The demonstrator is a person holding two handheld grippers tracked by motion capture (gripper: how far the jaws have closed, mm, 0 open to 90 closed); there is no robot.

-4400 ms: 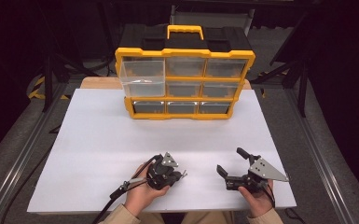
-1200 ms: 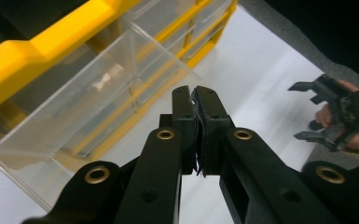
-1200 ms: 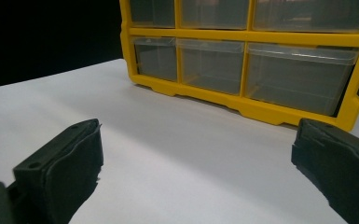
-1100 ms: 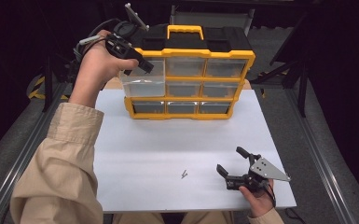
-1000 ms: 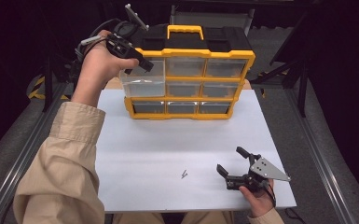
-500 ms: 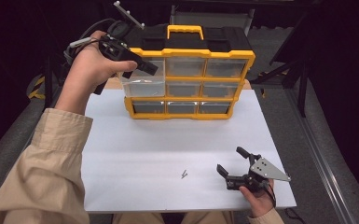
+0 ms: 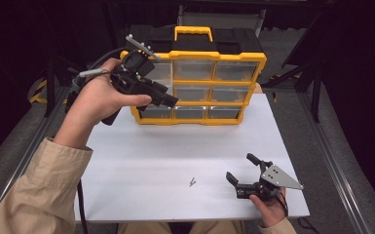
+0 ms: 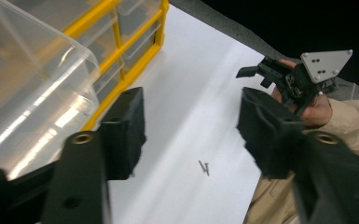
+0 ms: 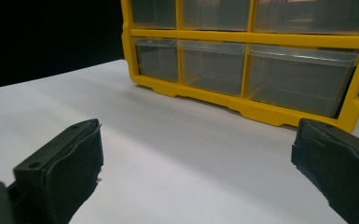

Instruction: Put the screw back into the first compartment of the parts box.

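The left claw (image 7: 168, 100) was held raised in front of the organizer (image 7: 199, 73), its jaws spread and empty, just beside a clear drawer (image 8: 23, 79) pulled out of the left column. The right claw (image 7: 241, 173) rested low at the near right of the tabletop (image 7: 141, 151), also spread and empty. A small screw (image 7: 192, 182) lay on the tabletop just left of it, well apart from the left claw.
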